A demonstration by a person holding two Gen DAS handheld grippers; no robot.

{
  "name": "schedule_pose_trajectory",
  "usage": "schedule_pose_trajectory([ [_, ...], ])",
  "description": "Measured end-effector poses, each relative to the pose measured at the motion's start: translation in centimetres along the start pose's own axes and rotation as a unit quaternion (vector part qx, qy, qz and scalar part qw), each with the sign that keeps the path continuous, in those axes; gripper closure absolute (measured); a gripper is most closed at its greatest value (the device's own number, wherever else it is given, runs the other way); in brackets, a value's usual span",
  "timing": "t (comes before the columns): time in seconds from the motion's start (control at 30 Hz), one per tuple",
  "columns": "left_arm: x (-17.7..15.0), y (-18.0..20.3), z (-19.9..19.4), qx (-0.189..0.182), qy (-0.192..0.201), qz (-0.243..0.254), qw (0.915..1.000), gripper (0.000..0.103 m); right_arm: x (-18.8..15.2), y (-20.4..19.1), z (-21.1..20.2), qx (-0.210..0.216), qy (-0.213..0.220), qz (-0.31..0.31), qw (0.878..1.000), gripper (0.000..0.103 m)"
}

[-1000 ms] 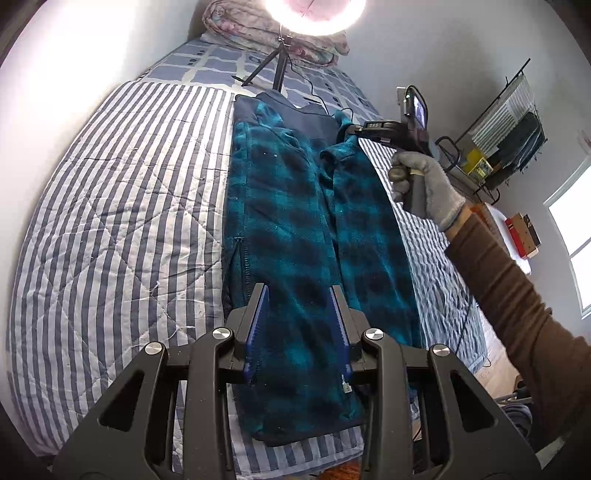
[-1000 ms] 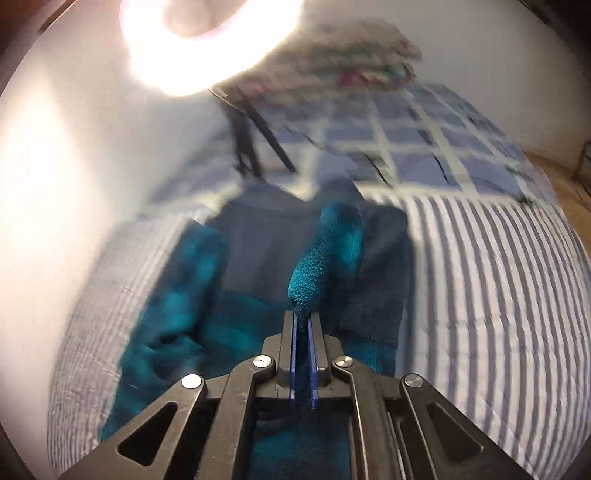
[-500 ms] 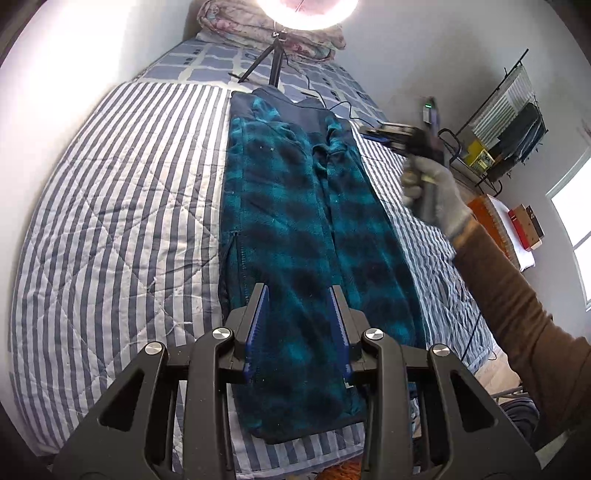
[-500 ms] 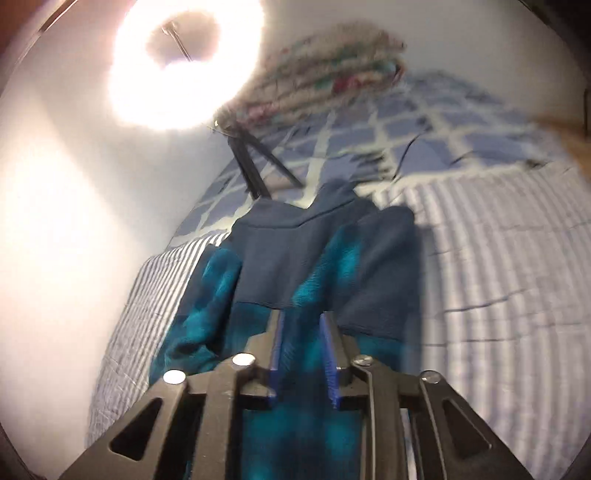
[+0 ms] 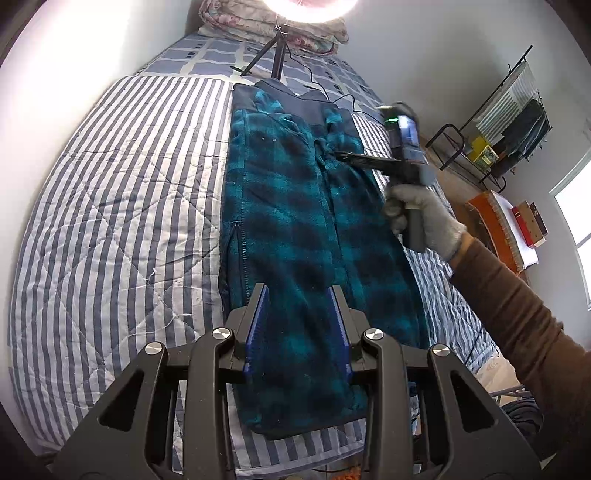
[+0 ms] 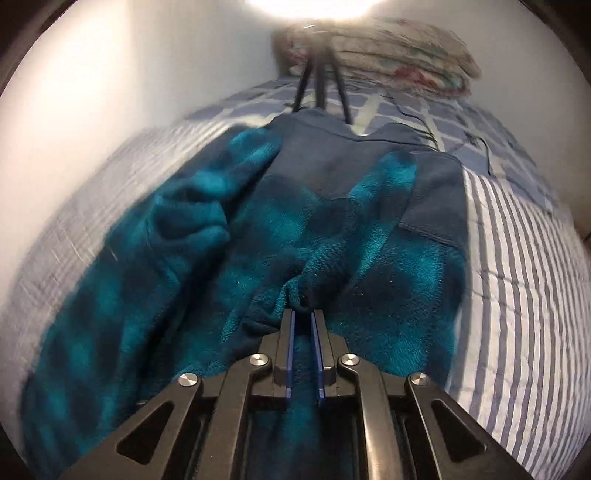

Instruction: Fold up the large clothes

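Here, lying lengthwise along a striped bed cover [image 5: 110,206]: a teal plaid fleece jacket [image 5: 295,229], both side panels turned in over the middle, dark blue collar end pointing toward the tripod [image 5: 275,55] at the head of the bed; hem end lying nearest the left gripper [image 5: 299,325].

Hovering above the jacket's hem end: the left gripper, blue-padded fingers [image 5: 257,325] spread wide apart, gripping nothing; jacket cloth showing through the gap.

Reaching in over the jacket from its right edge: the right gripper [image 5: 341,155], carried by a gloved hand [image 5: 424,218] on a brown-sleeved arm [image 5: 517,332]; tips resting at the jacket's centre line, just below the dark blue shoulder patch.

Pinching, in the right wrist view: the right gripper [image 6: 303,317], fingers drawn close with only a narrow slit between them, bunching a small ridge of jacket [image 6: 258,229] fleece at the tips; hard to tell how firmly.

Glaring beyond the jacket's collar: a ring light [image 5: 310,5] on the tripod, a folded floral quilt [image 5: 273,26] stacked behind it; a black cable [image 5: 332,98] trailing from the tripod past the jacket's right shoulder.

Standing off past the jacket's right side, beyond the bed edge: a metal rack [image 5: 495,140] against the wall.
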State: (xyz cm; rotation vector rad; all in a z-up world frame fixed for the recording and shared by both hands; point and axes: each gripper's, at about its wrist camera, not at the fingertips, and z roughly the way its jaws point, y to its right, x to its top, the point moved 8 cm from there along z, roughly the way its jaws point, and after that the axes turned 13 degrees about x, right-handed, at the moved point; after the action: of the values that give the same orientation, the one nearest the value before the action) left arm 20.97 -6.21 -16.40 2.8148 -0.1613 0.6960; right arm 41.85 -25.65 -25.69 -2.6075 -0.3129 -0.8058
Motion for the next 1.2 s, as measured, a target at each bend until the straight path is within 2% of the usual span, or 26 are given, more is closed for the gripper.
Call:
schedule_pose_trajectory([
  [0.03, -0.1, 0.0, -0.2, -0.004, 0.002, 0.000, 1.0000, 0.071, -0.2, -0.1, -1.5, 0.015, 0.017, 0.016, 1.000, 0.078],
  [0.07, -0.2, 0.0, -0.4, -0.007, 0.005, 0.000, 1.0000, 0.071, -0.7, -0.4, -3.2, 0.029, 0.031, 0.027, 0.999, 0.077],
  [0.2, -0.8, -0.2, -0.7, -0.011, 0.007, -0.002, 0.9999, 0.071, -4.1, -2.0, -8.9, 0.046, 0.047, 0.044, 0.997, 0.077],
  [0.33, -1.9, -0.1, -0.5, -0.021, 0.004, -0.004, 0.9998, 0.071, -9.0, -4.2, -12.5, 0.055, 0.043, 0.055, 0.996, 0.077],
  [0.43, -3.1, 0.0, -0.1, -0.026, 0.001, -0.009, 0.9996, 0.071, -13.1, -6.5, -13.0, 0.068, 0.024, 0.065, 0.995, 0.078],
  [0.57, -5.7, 0.6, 0.9, -0.022, -0.010, 0.019, 0.9995, 0.071, -18.7, -9.7, -11.9, 0.067, -0.021, 0.048, 0.996, 0.078],
  [0.63, -6.7, 0.5, 1.7, -0.019, -0.023, 0.021, 0.9993, 0.071, -22.3, -10.6, -9.7, 0.034, -0.064, 0.023, 0.997, 0.078],
  [0.67, -7.3, 0.2, 2.1, -0.017, -0.032, 0.018, 0.9992, 0.071, -22.7, -11.0, -10.0, 0.014, -0.039, 0.001, 0.999, 0.078],
  [0.7, -7.7, -0.1, 2.5, -0.016, -0.038, 0.011, 0.9991, 0.071, -22.7, -11.2, -10.2, 0.010, -0.042, 0.006, 0.999, 0.078],
  [0.77, -8.4, -1.0, 3.0, -0.018, -0.047, -0.003, 0.9987, 0.071, -22.5, -11.6, -11.3, 0.035, -0.038, 0.036, 0.998, 0.078],
  [0.87, -9.0, -2.5, 3.2, -0.020, -0.053, -0.025, 0.9981, 0.070, -22.8, -13.0, -14.2, 0.039, -0.025, 0.022, 0.999, 0.077],
  [0.9, -9.1, -2.9, 3.2, -0.026, -0.056, -0.034, 0.9975, 0.063, -23.2, -13.5, -15.5, 0.040, -0.015, 0.017, 0.999, 0.069],
  [0.93, -9.2, -3.3, 3.2, -0.031, -0.057, -0.043, 0.9970, 0.051, -23.6, -13.7, -16.7, 0.040, -0.004, 0.016, 0.999, 0.055],
  [1.0, -9.7, -4.5, 3.3, -0.057, -0.065, -0.085, 0.9926, 0.043, -24.7, -13.6, -18.8, 0.038, 0.016, 0.022, 0.999, 0.036],
  [1.1, -10.2, -5.1, 3.7, -0.089, -0.089, -0.122, 0.9844, 0.043, -26.8, -12.2, -20.4, 0.044, 0.016, 0.056, 0.997, 0.034],
  [1.2, -10.7, -4.9, 4.4, -0.114, -0.113, -0.139, 0.9772, 0.043, -29.5, -10.7, -21.3, 0.076, 0.011, 0.120, 0.990, 0.034],
])
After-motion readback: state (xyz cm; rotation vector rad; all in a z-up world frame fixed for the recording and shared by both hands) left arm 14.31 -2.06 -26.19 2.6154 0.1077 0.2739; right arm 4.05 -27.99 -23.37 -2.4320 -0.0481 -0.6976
